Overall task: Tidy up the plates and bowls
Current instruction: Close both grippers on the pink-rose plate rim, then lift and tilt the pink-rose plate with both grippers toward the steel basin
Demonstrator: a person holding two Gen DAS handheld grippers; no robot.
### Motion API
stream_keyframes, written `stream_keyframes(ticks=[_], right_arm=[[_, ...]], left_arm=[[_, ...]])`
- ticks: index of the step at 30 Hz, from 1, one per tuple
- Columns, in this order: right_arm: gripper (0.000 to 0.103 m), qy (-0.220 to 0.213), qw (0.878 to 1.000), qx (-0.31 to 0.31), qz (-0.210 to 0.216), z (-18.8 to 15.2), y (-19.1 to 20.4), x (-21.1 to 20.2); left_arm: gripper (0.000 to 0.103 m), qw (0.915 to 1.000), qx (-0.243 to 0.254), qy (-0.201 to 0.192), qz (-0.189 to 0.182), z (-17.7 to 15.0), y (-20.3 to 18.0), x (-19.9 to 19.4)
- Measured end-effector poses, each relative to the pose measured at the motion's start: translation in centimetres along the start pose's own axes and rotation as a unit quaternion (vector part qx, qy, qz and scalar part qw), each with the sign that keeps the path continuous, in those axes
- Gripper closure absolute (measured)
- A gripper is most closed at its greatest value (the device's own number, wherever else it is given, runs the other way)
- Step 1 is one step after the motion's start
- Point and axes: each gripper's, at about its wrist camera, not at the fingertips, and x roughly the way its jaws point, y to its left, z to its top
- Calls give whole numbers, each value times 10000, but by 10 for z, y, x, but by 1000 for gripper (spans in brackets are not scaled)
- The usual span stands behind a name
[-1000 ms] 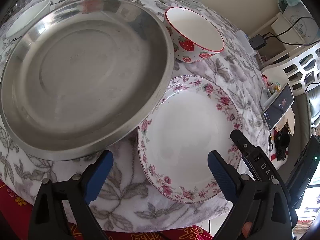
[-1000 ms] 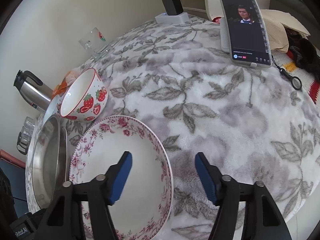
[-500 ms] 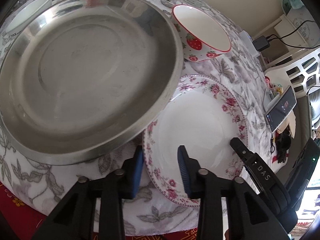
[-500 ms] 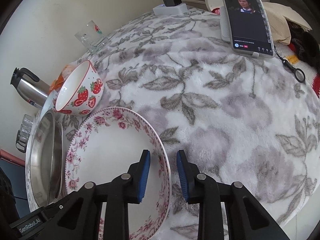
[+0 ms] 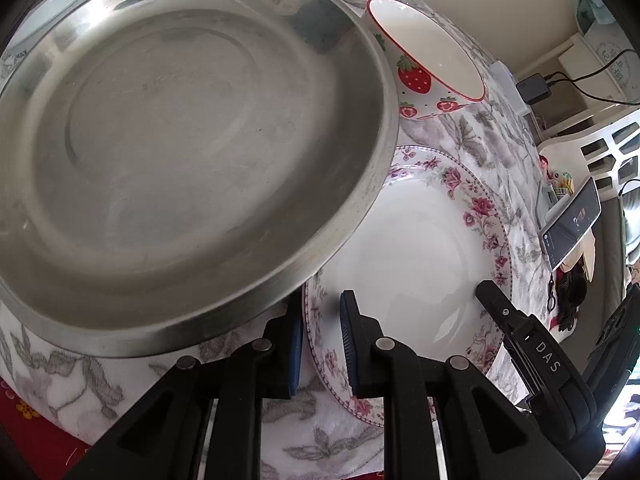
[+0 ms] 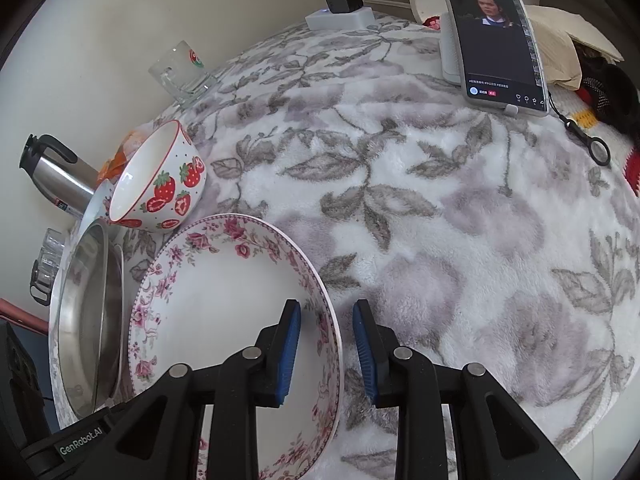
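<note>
Since 1.0 s ago both grippers have gone from wide open to narrow, each now straddling the rim of the floral plate [image 5: 420,248]. Left gripper [image 5: 320,344]: blue pads sit either side of the plate's near-left rim, gap narrow; whether the pads actually touch the rim cannot be told. Right gripper [image 6: 327,354]: inner pad over the plate's well, outer pad outside the rim, on the opposite edge of the plate [image 6: 224,300]; a small gap is visible on the outer side, so contact is uncertain. The left view has also moved closer: the steel pan [image 5: 180,152] now fills more of the frame than before, and its rim overlaps the plate's upper-left edge. The plate lies on the floral blanket [image 6: 440,240], between the steel pan and the open cloth. Containers: steel pan holds nothing visible; the plate's well is bare white; the strawberry bowl [image 6: 160,184] stands just beyond the plate, its interior showing white only. A glass mug [image 6: 180,72] stands near the wall, apparently clear inside. A phone [image 6: 500,36] with a lit screen is propped at the far side.
</note>
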Motion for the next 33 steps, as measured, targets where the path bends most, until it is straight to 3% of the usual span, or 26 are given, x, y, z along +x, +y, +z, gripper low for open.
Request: stream_keyframes(ticks=[23, 33], right_arm=[[73, 28, 9999, -107, 118, -2, 7, 2], [73, -27, 9997, -40, 223, 0, 5, -5]], left_arm=[[84, 9996, -63, -207, -168, 5, 9, -5], [84, 9994, 63, -324, -70, 6, 0, -10]])
